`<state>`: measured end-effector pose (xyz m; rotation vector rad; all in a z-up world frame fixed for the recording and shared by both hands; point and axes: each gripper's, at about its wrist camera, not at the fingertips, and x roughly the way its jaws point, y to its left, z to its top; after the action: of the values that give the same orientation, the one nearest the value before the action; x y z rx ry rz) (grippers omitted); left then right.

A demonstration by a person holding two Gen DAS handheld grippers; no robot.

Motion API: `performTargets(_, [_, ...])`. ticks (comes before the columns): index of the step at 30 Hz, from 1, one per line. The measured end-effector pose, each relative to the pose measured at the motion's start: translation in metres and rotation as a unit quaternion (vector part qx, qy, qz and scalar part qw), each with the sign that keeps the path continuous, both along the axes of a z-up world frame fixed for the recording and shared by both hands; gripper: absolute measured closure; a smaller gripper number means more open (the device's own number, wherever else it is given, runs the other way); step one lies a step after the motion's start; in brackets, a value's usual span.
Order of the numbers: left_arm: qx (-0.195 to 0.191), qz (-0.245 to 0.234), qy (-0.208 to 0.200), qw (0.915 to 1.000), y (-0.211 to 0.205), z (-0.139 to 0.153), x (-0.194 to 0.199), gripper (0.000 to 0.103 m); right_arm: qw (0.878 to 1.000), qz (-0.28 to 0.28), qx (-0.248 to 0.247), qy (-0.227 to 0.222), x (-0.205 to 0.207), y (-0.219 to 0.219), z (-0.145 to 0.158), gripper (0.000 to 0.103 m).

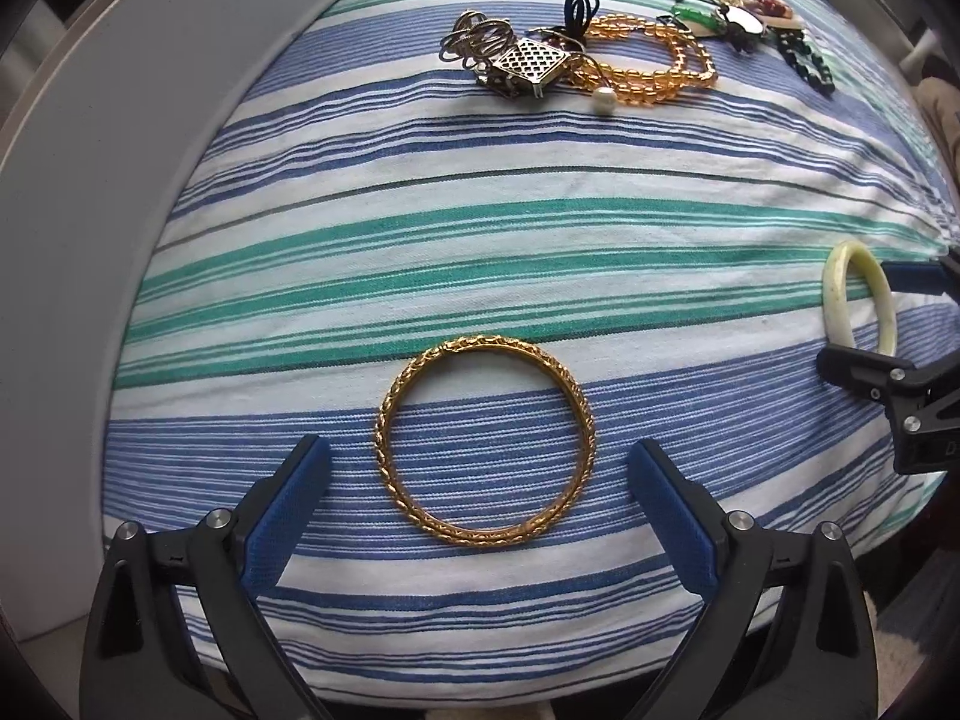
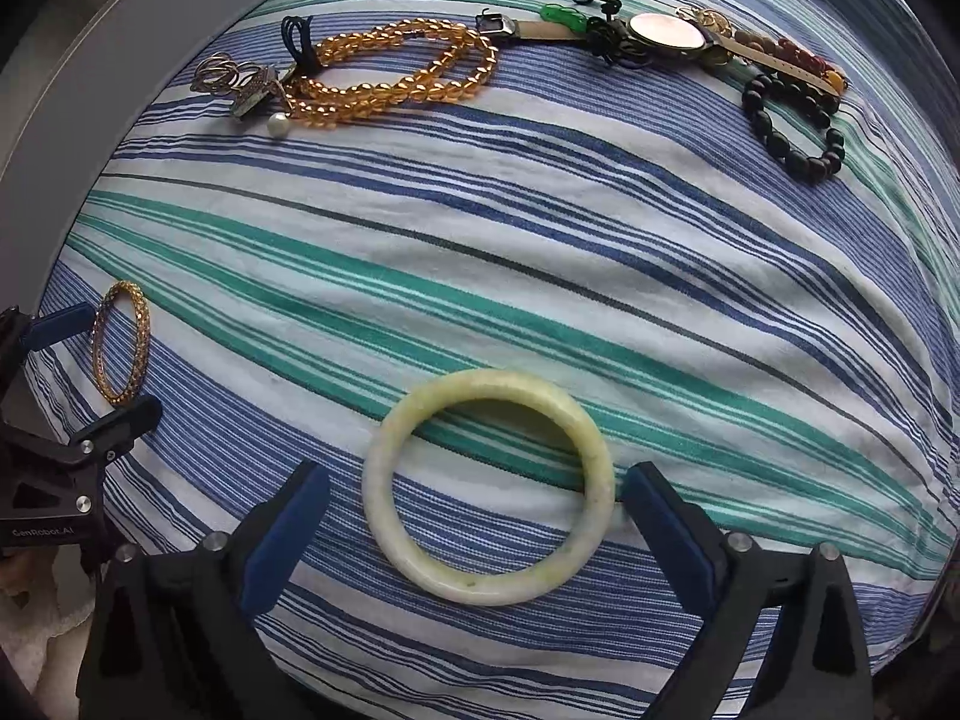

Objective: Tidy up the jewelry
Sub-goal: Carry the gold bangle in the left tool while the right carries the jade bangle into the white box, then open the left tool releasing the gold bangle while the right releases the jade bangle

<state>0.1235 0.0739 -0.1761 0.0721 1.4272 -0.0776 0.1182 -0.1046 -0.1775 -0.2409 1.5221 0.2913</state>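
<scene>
A gold patterned bangle [image 1: 486,441] lies flat on the striped cloth [image 1: 540,240] between the open fingers of my left gripper [image 1: 480,480]; neither blue pad touches it. It also shows at the left of the right wrist view [image 2: 120,343]. A pale green jade bangle [image 2: 489,487] lies flat between the open fingers of my right gripper [image 2: 477,489], untouched. It also shows at the right edge of the left wrist view [image 1: 861,297], with the right gripper [image 1: 864,318] around it.
At the far edge lie silver rings with a square lattice pendant [image 1: 510,57], a pearl [image 2: 277,126], an amber bead strand [image 2: 396,72], a black hair tie [image 2: 300,39], a watch [image 2: 666,33] and a dark bead bracelet [image 2: 792,126]. A grey wall [image 1: 120,150] stands left.
</scene>
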Motion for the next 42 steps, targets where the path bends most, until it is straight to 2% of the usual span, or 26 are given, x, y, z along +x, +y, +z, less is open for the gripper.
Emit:
performTargets(2, [-0.002,-0.003,-0.012,0.9999,0.002,0.009,-0.002,0.033,1.0,0.002,-0.012,-0.008,-0.001,0.003,-0.001,0.001])
performTargets(4, [0.005,-0.009,-0.006,0.9999,0.001,0.012,-0.001,0.033,1.0,0.002,-0.013,-0.018,-0.001,-0.001,0.002,0.007])
performTargets(5, [0.004,-0.01,-0.006,0.9999,0.001,0.013,0.0,0.033,1.0,0.007,-0.008,-0.025,0.0,-0.003,0.008,0.02])
performTargets(7, [-0.002,-0.007,-0.003,1.0,0.004,0.016,0.0,0.033,1.0,0.003,-0.002,-0.021,0.0,-0.018,0.017,0.021])
performTargets(10, [-0.035,0.01,0.0,0.9993,0.016,0.032,-0.003,0.033,1.0,-0.011,0.02,-0.002,0.002,-0.028,0.02,0.021])
performTargets(13, [-0.056,0.023,-0.015,0.998,0.031,0.064,-0.006,0.033,0.999,-0.015,0.036,-0.004,0.004,-0.04,0.04,0.021])
performTargets(17, [-0.088,0.049,-0.048,0.9937,0.063,0.121,-0.008,0.033,0.998,-0.001,0.059,-0.019,0.018,-0.029,0.085,0.021])
performTargets(20, [-0.099,0.089,-0.084,0.9876,0.1,0.165,-0.006,0.033,0.995,0.029,0.076,-0.051,0.037,-0.001,0.132,0.021])
performTargets(22, [-0.095,0.12,-0.107,0.9824,0.136,0.19,0.0,0.033,0.991,0.057,0.093,-0.074,0.05,0.032,0.165,0.021])
performTargets(25, [-0.061,0.177,-0.136,0.9728,0.197,0.219,0.006,0.033,0.981,0.101,0.124,-0.109,0.073,0.131,0.196,0.021])
performTargets(27, [-0.042,0.217,-0.149,0.9638,0.243,0.23,0.008,0.033,0.972,0.132,0.147,-0.13,0.09,0.181,0.215,0.021])
performTargets(29, [-0.033,0.257,-0.152,0.9537,0.287,0.228,0.015,0.033,0.963,0.163,0.163,-0.138,0.105,0.234,0.229,0.021])
performTargets(32, [-0.028,0.308,-0.147,0.9396,0.345,0.208,0.027,0.033,0.951,0.213,0.178,-0.134,0.127,0.319,0.226,0.021])
performTargets(36, [-0.034,0.35,-0.119,0.9287,0.392,0.159,0.049,0.033,0.94,0.276,0.168,-0.107,0.146,0.421,0.185,0.021])
performTargets(39, [-0.041,0.366,-0.089,0.9253,0.414,0.123,0.061,0.033,0.94,0.296,0.143,-0.087,0.162,0.478,0.142,0.021])
performTargets(42, [-0.048,0.381,-0.071,0.9207,0.427,0.096,0.069,0.033,0.944,0.298,0.116,-0.074,0.178,0.513,0.104,0.021])
